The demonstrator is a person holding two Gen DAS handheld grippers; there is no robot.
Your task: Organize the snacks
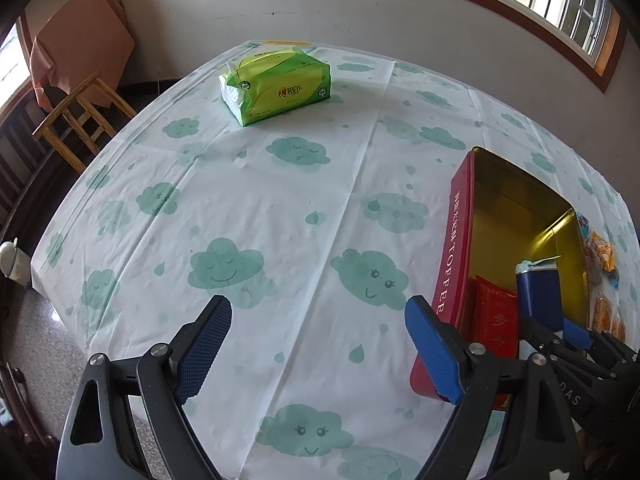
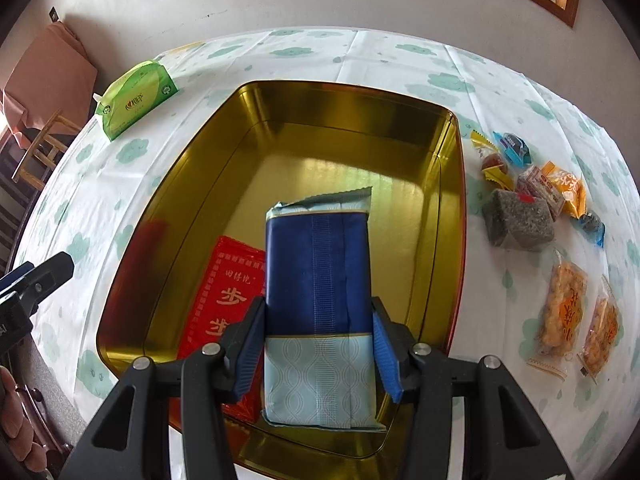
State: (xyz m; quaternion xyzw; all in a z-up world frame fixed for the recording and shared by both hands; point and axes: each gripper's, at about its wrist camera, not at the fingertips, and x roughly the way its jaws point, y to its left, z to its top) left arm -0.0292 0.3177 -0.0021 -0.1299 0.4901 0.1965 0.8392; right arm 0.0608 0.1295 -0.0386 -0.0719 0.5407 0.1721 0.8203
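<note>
Right gripper [image 2: 318, 344] grasps the blue snack pack [image 2: 318, 276] over the gold tin [image 2: 454, 184]; left gripper [image 1: 318, 344] is released, holding nothing.

The pack sits above the tin's near end, beside the red packet [image 2: 224, 300] already inside. Recommended: lower it flat onto bare floor right of the red packet, clear of the right wall, then let go. Loose snacks [image 2: 532, 200] remain on the worktop [image 2: 120, 200], right of the tin.
</note>
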